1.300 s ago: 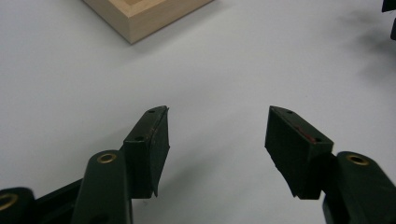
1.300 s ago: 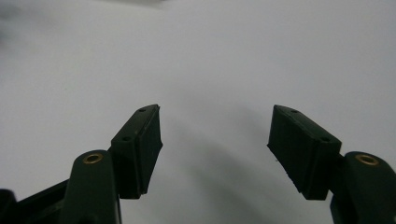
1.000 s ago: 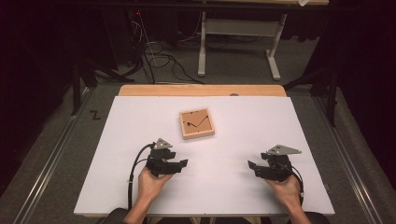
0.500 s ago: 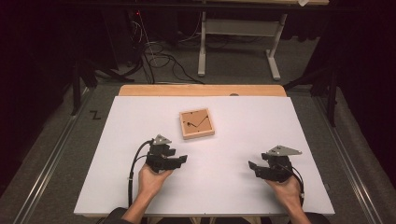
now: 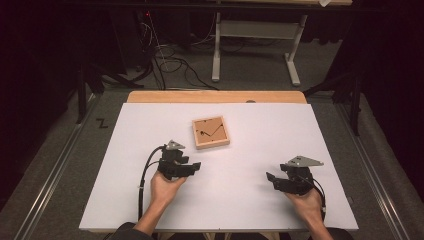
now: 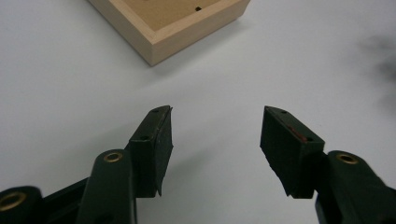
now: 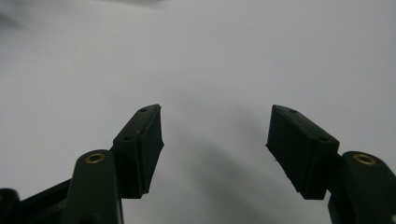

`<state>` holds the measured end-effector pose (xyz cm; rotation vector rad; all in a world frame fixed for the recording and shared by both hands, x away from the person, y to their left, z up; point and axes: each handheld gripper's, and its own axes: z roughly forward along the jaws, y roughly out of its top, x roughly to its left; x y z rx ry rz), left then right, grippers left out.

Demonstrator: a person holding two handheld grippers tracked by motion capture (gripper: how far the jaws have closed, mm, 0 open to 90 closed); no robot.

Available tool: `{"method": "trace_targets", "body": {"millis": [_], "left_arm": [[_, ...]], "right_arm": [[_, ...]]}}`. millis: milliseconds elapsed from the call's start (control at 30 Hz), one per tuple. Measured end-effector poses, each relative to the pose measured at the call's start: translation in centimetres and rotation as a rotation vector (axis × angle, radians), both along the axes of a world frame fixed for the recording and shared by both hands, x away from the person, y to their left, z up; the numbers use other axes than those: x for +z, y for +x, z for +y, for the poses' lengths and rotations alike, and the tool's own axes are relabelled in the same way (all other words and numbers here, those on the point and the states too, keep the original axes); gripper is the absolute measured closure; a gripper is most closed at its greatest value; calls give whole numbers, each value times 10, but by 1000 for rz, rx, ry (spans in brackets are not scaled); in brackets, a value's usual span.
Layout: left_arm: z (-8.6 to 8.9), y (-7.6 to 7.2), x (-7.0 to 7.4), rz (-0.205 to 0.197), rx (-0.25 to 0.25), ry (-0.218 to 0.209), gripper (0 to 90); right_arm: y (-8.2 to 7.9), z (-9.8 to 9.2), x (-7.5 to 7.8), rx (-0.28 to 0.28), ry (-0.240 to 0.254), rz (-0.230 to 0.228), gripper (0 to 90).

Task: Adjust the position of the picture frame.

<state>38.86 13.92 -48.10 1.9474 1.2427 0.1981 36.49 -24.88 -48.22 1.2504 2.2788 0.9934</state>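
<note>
Closing a bit w/ nothing between, left tongs (image 6: 215,133) near wooden box (image 6: 173,23); right tongs (image 7: 215,133) wide, empty.

A white-topped table (image 5: 310,130) with a wooden far edge stands on grey carpet (image 5: 55,165). Behind it, black cables (image 5: 170,65) trail across the floor beside a white metal frame (image 5: 252,45) (its upper part cut off). The surroundings are dark.
</note>
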Motion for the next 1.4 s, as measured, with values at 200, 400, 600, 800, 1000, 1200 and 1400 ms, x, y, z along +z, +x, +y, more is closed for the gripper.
{"method": "trace_targets", "body": {"millis": [200, 400, 600, 800, 1000, 1200, 1400], "left_arm": [[-1, 4, 3, -15, 20, 2, 433], [-4, 12, 4, -21, 36, 4, 421], [-9, 18, 6, -25, 41, 3, 420], [-7, 24, 3, -20, 68, -2, 425], [-5, 30, 1, -14, 87, 3, 429], [-12, 35, 6, -30, 79, 23, 437], [-21, 40, 12, -48, 80, 29, 439]], "right_arm": [[0, 0, 0, -1, -2, 0, 359], [0, 0, 0, 0, -2, -2, 362], [-1, 1, 0, 3, -6, 1, 363], [-1, 1, 0, 2, -12, -4, 366], [-2, 0, 1, -4, -10, -5, 370], [-2, 1, 0, 2, -13, -9, 371], [-3, 0, 1, -2, -10, -9, 372]]}}
